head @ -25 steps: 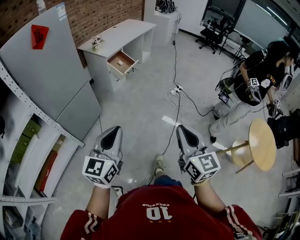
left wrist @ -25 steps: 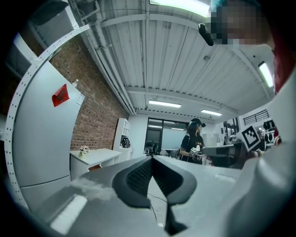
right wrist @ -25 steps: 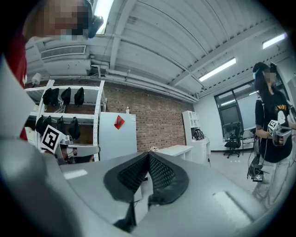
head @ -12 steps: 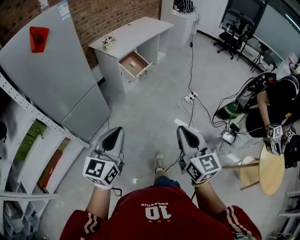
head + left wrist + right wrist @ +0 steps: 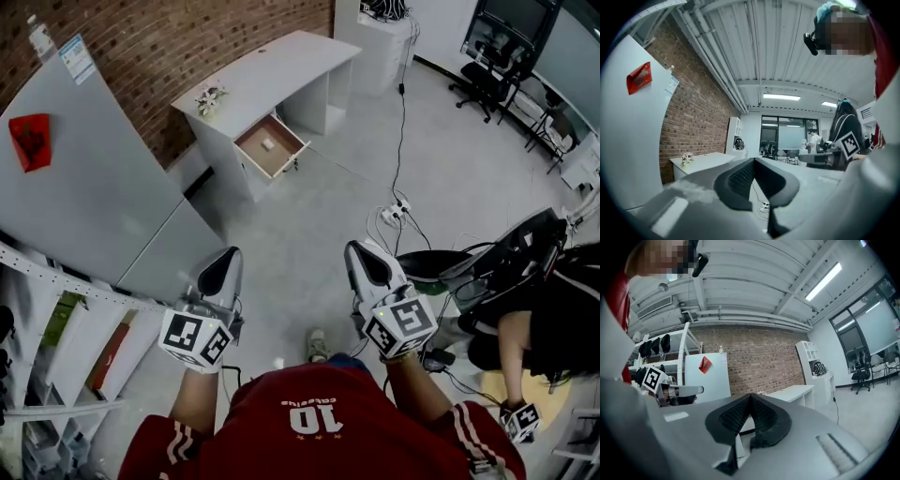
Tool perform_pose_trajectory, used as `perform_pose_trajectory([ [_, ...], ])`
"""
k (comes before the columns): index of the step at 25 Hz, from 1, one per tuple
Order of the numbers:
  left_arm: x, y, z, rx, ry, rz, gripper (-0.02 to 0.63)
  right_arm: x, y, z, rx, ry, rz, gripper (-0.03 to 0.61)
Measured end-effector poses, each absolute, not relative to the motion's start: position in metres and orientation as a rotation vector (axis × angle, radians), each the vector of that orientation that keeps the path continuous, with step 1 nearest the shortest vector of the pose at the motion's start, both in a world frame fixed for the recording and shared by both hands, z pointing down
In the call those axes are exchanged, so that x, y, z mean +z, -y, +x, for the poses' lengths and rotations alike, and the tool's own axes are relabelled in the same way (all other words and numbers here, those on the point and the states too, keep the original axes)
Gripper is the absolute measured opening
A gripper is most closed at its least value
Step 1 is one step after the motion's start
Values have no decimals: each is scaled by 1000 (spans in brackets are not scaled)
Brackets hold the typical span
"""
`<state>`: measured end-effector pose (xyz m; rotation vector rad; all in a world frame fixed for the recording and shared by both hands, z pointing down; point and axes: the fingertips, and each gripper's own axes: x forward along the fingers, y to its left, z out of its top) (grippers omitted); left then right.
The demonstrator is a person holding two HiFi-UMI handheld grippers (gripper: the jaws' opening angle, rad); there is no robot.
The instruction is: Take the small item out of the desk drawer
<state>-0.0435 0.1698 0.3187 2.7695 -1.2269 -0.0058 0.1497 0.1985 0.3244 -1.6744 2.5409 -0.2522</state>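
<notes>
The 2 grippers are held side by side above the grey floor. The left gripper [image 5: 222, 267] and the right gripper [image 5: 366, 262] are each seen with jaws pressed together and nothing caught between them. Well beyond them, at the white desk [image 5: 281, 66] (set against a brick wall), the drawer [image 5: 287, 165] is seen standing open. The small item [image 5: 267, 143], pale, is seen lying inside it.

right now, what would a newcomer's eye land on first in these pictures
The open drawer of the white desk by the brick wall stands out, a small white item lying in it. Nearer, the left gripper and right gripper hang side by side over the floor, both shut and empty, well short of the desk.
</notes>
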Motion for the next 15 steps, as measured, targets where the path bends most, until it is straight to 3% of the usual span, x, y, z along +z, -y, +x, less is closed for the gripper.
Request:
perform_pose_trajectory([
  [15, 316, -9, 1, 24, 1230, 2788, 3, 342, -45, 185, -330, -2548, -1666, 3],
])
